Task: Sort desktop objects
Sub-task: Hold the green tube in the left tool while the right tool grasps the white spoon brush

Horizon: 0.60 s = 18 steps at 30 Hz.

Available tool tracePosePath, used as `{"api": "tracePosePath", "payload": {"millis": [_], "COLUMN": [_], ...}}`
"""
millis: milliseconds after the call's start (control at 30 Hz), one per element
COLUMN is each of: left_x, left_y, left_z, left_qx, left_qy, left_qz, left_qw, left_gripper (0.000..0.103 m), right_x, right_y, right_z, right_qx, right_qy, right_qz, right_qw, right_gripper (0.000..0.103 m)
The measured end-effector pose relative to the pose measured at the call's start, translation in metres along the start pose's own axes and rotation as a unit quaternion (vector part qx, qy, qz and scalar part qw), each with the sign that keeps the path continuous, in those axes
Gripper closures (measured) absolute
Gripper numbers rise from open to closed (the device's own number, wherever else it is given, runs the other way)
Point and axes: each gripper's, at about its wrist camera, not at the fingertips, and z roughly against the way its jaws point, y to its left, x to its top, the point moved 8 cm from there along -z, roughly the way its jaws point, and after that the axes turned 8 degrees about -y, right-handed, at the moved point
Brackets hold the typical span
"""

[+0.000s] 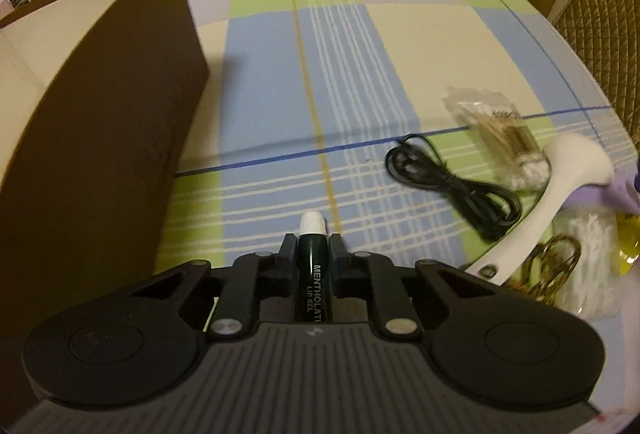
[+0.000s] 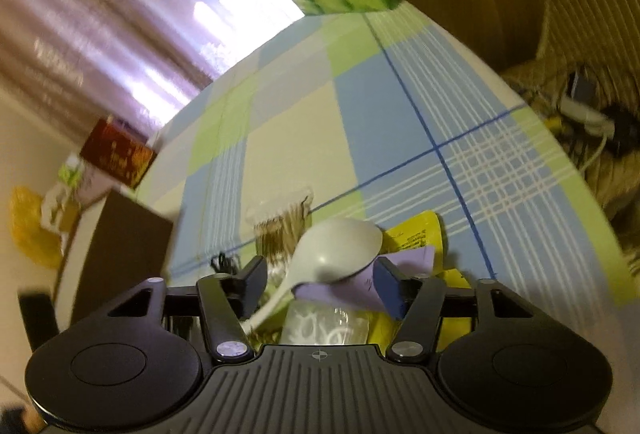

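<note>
Your left gripper point(image 1: 313, 248) pinches a Mentholatum lip gel tube point(image 1: 312, 266) above the checked tablecloth point(image 1: 340, 74), beside the brown box point(image 1: 100, 154), likely for dropping in, while your right gripper point(image 2: 320, 274) gapes over the white spoon point(image 2: 336, 246).

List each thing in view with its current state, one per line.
Left gripper: shut on the lip gel tube.
Lip gel tube: capped, held above the table.
Right gripper: open, over the pile.
Brown box: open, on the tablecloth.
Black cable: coiled, lying loose.
Toothpick packet: lying flat.
White spoon: resting on the pile.
Purple paper: under the spoon's bowl.
</note>
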Motion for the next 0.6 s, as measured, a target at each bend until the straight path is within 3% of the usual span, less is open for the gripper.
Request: {"api": "tracePosePath", "payload": {"millis": [167, 433, 467, 533, 600], "left_x": [-0.006, -0.011, -0.011, -0.011, -0.011], "left_y": [0.011, 0.011, 0.011, 0.012, 0.011], "left_z": [0.005, 0.009, 0.009, 0.008, 0.008], "left_qx": [0.0, 0.001, 0.0, -0.001, -0.001], "left_qy": [0.003, 0.003, 0.003, 0.003, 0.003], "left_qz": [0.01, 0.0, 0.001, 0.005, 0.005], "left_qw": [0.9999, 1.0, 1.0, 1.0, 1.0], "left_gripper": [0.09, 0.09, 0.09, 0.09, 0.09], "right_x": [0.017, 0.026, 0.028, 0.028, 0.025], "right_y": [-0.02, -0.049, -0.05, -0.051, -0.051], "right_z": [-0.016, -0.049, -0.051, -0.052, -0.053], "right_qx": [-0.006, 0.009, 0.017, 0.036, 0.057], "right_qy": [0.009, 0.082, 0.085, 0.091, 0.096], "right_qz": [-0.06, -0.175, -0.185, -0.211, -0.24], "right_qw": [0.998, 0.981, 0.979, 0.973, 0.964], "right_gripper": [0.05, 0.054, 0.055, 0.072, 0.074]}}
